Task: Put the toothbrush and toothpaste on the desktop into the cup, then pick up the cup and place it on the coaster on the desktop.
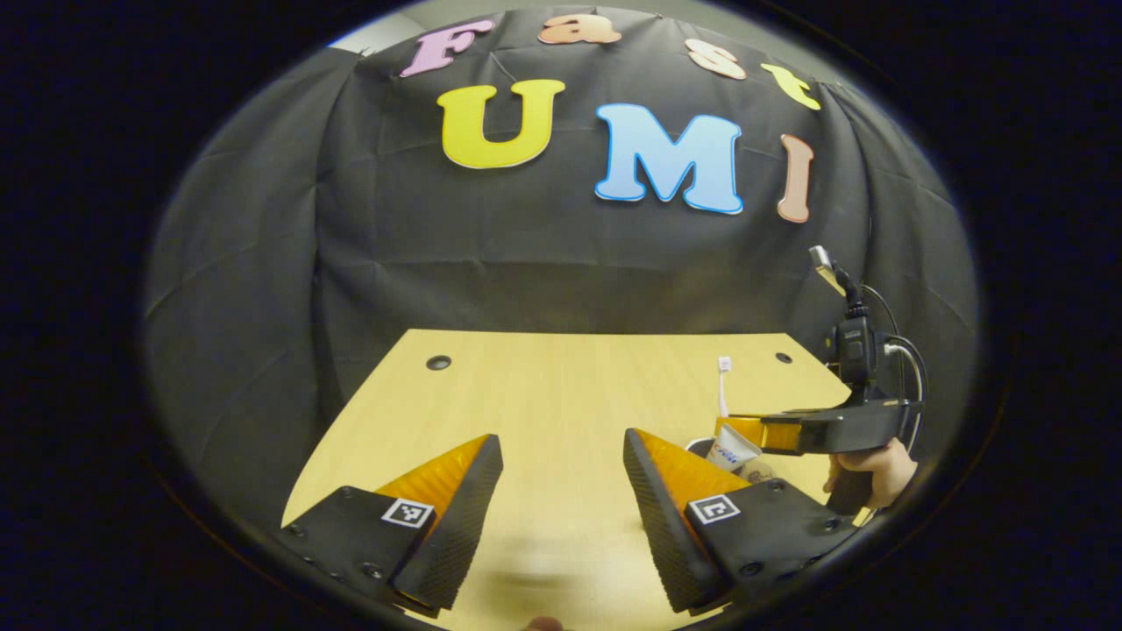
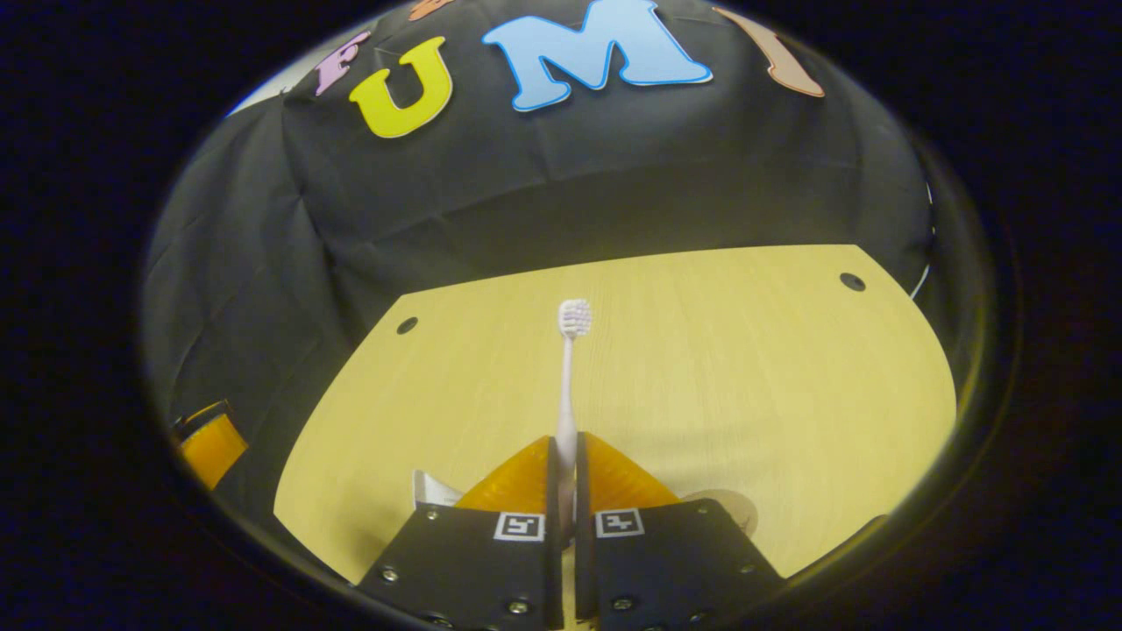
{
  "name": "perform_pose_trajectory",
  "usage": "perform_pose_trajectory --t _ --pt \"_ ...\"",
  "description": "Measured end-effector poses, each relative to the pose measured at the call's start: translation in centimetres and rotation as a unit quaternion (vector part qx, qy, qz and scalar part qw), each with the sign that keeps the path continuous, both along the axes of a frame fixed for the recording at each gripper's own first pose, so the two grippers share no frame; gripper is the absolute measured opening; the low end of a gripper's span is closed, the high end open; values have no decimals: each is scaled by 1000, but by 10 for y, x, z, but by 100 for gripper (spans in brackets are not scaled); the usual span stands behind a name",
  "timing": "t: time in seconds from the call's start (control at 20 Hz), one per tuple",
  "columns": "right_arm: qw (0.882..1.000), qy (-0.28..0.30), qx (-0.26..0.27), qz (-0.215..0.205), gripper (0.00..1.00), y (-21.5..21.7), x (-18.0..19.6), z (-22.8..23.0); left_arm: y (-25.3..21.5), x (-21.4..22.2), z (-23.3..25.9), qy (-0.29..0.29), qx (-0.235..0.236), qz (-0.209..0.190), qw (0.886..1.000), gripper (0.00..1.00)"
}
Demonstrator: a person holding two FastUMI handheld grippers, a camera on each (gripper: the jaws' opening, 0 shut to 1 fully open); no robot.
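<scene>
Right tool (image 2: 566,478) clamping toothbrush (image 2: 568,386), upright, bristles up, possibly over cup.

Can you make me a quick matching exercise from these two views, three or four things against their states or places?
Things:
1. left gripper
2. right gripper
3. toothbrush
4. toothpaste

States or places:
A. head up, bristles at the top
B. fingers wide apart, nothing between them
C. low on the desk, under the other gripper
D. shut on a thin white handle

Pairs: 1-B, 2-D, 3-A, 4-C
</scene>
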State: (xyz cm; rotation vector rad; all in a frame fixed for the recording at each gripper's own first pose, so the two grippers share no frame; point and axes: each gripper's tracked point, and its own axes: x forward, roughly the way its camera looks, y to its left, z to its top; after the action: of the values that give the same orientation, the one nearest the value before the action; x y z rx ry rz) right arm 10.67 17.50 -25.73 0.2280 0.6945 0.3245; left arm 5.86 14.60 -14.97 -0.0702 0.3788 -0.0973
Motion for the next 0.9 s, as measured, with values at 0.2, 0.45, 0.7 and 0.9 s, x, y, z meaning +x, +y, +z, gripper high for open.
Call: perform_pose_trajectory --t 0.2,0.45,0.7,0.9 --pt "1000 11 11 7 16 -3 -11 -2 -15 1 -8 10 -4 -16 1000 91" --pt "1000 9 16 -6 30 -17 -16 3 -35 -1 -18 26 -4 -52 998 91" --pt "999 10 29 -39 30 -42 -18 7 -52 -4 -26 42 1 -92 995 91" --pt "997 23 31 -67 30 -69 -29 1 -86 -11 -42 83 3 -178 981 91"
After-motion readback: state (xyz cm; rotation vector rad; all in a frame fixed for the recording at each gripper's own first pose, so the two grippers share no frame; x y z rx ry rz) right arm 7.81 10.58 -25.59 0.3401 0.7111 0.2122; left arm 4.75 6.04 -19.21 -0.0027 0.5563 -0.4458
